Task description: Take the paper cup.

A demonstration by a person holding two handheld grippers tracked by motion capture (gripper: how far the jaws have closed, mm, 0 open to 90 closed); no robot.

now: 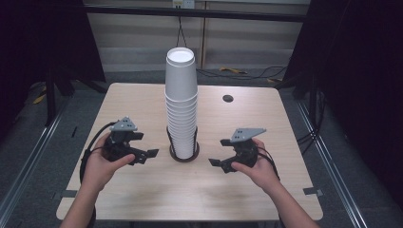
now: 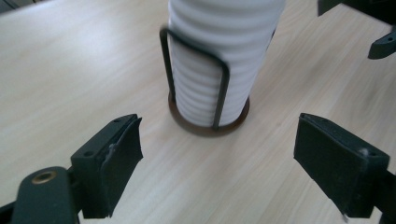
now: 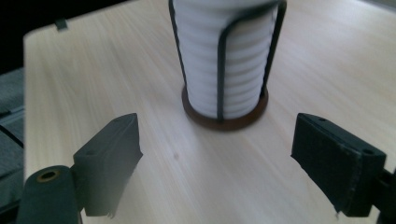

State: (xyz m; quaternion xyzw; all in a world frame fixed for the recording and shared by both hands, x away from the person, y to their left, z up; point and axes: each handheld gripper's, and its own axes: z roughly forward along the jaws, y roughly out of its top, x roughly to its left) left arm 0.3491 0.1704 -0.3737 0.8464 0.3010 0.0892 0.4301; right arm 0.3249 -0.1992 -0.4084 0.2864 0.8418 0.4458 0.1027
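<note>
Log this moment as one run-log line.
left gripper: open, left of holder, apart | right gripper: open, right of holder, apart | cup stack: upright in wire holder | table: nothing gripped

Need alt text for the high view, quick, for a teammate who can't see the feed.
A tall stack of white paper cups stands in a dark wire holder mid-table. The left tongs and right tongs, each hand-held, flank it with jaws open, touching nothing.
</note>
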